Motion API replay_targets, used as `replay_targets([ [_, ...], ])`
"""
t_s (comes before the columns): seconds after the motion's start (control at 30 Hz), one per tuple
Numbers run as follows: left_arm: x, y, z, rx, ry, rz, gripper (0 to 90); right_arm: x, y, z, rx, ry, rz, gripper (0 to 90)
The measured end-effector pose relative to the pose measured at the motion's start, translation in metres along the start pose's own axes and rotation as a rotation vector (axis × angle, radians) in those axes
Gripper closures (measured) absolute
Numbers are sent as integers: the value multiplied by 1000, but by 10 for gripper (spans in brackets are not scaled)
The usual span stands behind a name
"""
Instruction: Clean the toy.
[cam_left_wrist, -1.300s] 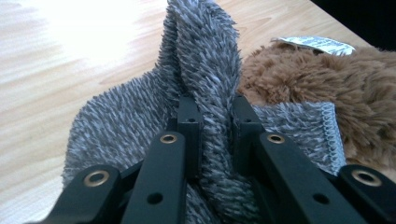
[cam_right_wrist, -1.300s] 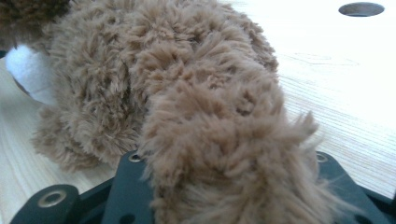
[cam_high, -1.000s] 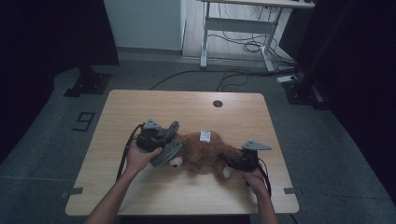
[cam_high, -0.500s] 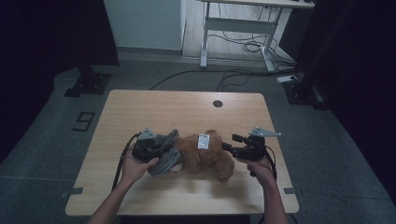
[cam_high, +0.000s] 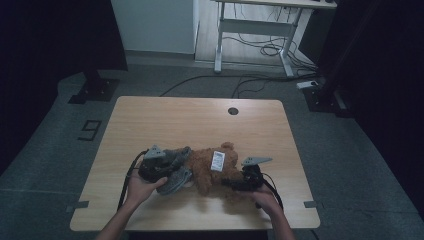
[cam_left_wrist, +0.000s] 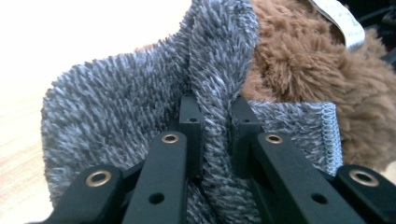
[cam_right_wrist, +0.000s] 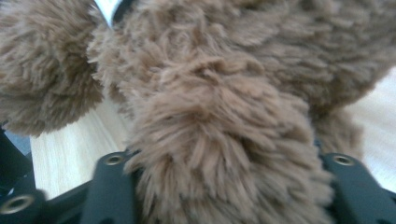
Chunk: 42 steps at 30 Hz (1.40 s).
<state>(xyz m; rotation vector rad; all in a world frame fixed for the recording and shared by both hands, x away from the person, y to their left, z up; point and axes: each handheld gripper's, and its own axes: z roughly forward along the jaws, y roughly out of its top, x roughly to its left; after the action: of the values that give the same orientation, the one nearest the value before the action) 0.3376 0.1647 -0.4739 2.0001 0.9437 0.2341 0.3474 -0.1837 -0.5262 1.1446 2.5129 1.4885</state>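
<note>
A brown plush toy (cam_high: 207, 170) with a white tag (cam_high: 218, 161) lies on the wooden table (cam_high: 200, 120), toward its near edge. A grey fuzzy cloth (cam_high: 176, 172) sits at the toy's left end. My left gripper (cam_high: 172, 164) is shut on a fold of this grey cloth (cam_left_wrist: 116, 121), pinched between the jaw tips of the left gripper (cam_left_wrist: 215, 114), with the brown plush (cam_left_wrist: 299, 65) just behind. My right gripper (cam_high: 227, 182) comes in from the right; its jaws have just been closing. In the right gripper view a furry limb (cam_right_wrist: 219, 130) fills the gap of the right gripper (cam_right_wrist: 224, 186), touching both jaws.
A round cable hole (cam_high: 233, 111) marks the table's far side. Beyond the table, a white desk frame (cam_high: 250, 25) and loose cables (cam_high: 270, 50) lie on the floor. Dark stands (cam_high: 92, 85) flank the table.
The right gripper has swung down and left from a raised position onto the toy's limb. The left hand has drifted toward the near edge with the grey cloth, and the toy has shifted with it.
</note>
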Motion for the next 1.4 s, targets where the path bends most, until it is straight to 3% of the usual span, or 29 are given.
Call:
replay_targets([
  [0.1,-6,-6,-1,-1,20,27,789,11,-11,4,-7,-42,-33,522],
  [0.13,-7,-7,-2,-3,23,29,789,16,-13,7,-3,-65,-49,532],
  [0.17,-7,-9,-2,-8,23,24,789,24,-16,13,7,-121,-91,547],
  [0.2,-7,-9,-2,-8,23,24,789,24,-16,13,7,-121,-91,547],
  [0.23,-6,-8,0,-16,22,15,789,28,-17,17,14,-170,-128,563],
  [0.27,-6,-8,0,-16,22,15,789,28,-17,17,14,-170,-128,563],
  [0.4,-6,-4,7,-31,39,17,790,20,-14,19,-5,-211,-115,588],
  [0.53,-6,5,22,-57,93,32,790,10,-7,26,-23,-289,-117,603],
  [0.67,2,18,39,-76,118,26,790,-10,5,31,-56,-354,-105,608],
  [0.7,7,25,47,-81,126,16,790,-24,12,34,-77,-375,-88,609],
  [0.83,10,31,53,-78,134,12,790,-34,16,36,-106,-394,-89,608],
  [0.93,9,27,49,-77,124,25,790,-35,14,34,-124,-383,-94,604],
  [1.1,9,11,37,-86,83,1,787,-28,3,19,-135,-302,-88,530],
  [1.17,7,6,34,-90,77,-5,787,-27,1,18,-136,-293,-86,518],
  [1.23,6,3,32,-94,76,-7,786,-24,-3,9,-151,-238,-67,507],
  [1.3,4,3,29,-88,76,-9,785,-23,-4,7,-154,-232,-71,520],
  [1.4,0,12,22,-88,75,-18,782,-19,-6,7,-144,-248,-122,582],
])
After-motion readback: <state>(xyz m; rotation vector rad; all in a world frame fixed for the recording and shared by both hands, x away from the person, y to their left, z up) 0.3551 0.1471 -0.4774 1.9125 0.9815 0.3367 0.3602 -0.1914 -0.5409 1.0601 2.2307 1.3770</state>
